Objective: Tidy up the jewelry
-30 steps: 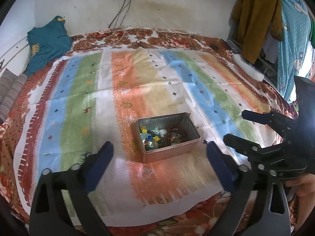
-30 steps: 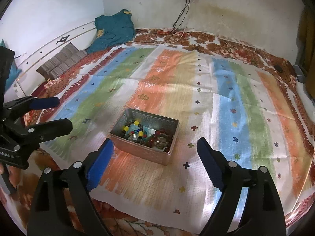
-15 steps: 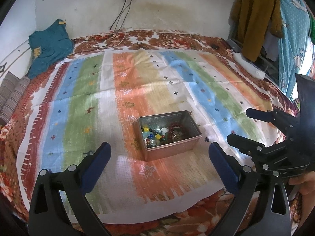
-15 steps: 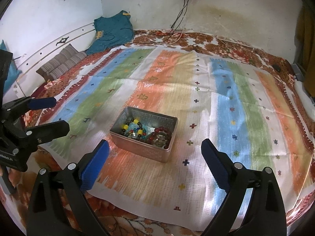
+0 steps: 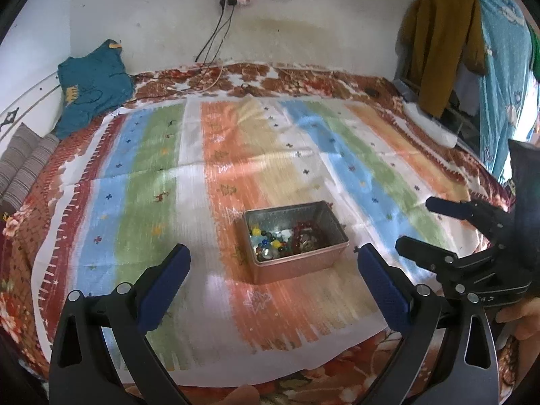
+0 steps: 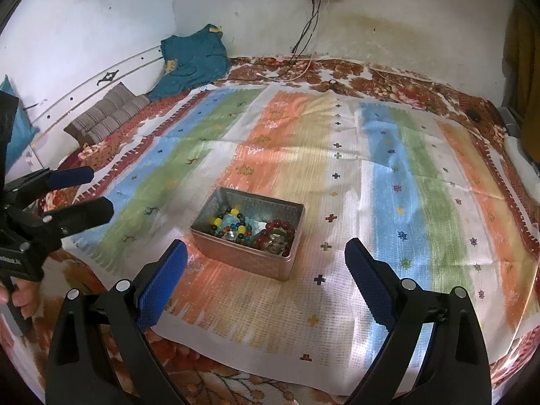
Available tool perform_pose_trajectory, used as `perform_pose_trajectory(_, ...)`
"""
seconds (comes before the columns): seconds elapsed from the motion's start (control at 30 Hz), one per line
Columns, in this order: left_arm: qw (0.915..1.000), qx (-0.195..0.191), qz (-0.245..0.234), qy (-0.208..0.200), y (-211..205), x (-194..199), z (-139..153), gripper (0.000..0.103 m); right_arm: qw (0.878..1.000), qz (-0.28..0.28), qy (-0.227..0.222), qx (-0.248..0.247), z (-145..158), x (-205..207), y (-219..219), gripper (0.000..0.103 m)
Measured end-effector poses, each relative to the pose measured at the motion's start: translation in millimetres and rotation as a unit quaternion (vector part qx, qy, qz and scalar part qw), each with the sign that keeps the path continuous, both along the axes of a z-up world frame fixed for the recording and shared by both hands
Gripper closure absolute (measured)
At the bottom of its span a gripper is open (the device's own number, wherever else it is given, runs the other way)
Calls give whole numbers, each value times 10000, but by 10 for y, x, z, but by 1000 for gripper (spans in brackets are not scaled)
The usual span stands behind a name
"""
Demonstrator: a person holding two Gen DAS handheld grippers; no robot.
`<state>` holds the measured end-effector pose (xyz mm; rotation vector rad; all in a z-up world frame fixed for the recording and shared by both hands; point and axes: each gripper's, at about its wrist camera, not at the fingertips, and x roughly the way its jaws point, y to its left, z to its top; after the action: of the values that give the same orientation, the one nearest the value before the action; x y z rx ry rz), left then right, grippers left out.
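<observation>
A small metal tin (image 5: 326,259) (image 6: 250,260) stands on the striped cloth. It holds bead jewelry: a multicoloured bead strand (image 5: 268,241) (image 6: 233,224) and a dark red bead bracelet (image 5: 303,233) (image 6: 278,229). My left gripper (image 5: 273,270) is open and empty, above the cloth just short of the tin; it also shows in the right wrist view (image 6: 84,192). My right gripper (image 6: 265,265) is open and empty, hovering near the tin's front; it also shows in the left wrist view (image 5: 425,222).
The striped cloth (image 5: 152,175) (image 6: 405,185) covers a floral bedspread (image 6: 388,74). A teal garment (image 5: 91,84) and striped cushions (image 6: 108,114) lie at the back left. Clothes (image 5: 438,44) hang at the right. Cables (image 6: 303,33) run down the wall.
Both grippers have drawn back and risen a little from the tin, which now looks smaller and farther. Both stay open and empty.
</observation>
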<state>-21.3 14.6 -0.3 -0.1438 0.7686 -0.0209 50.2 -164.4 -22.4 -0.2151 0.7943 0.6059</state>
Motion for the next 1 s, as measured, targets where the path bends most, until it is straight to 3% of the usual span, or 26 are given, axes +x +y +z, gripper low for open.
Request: perform_pose_trajectory(1.0, 9994, 270, -174, -134, -166, -32, 35, 6, 9994, -14, -275, 233, 76, -73, -73, 8)
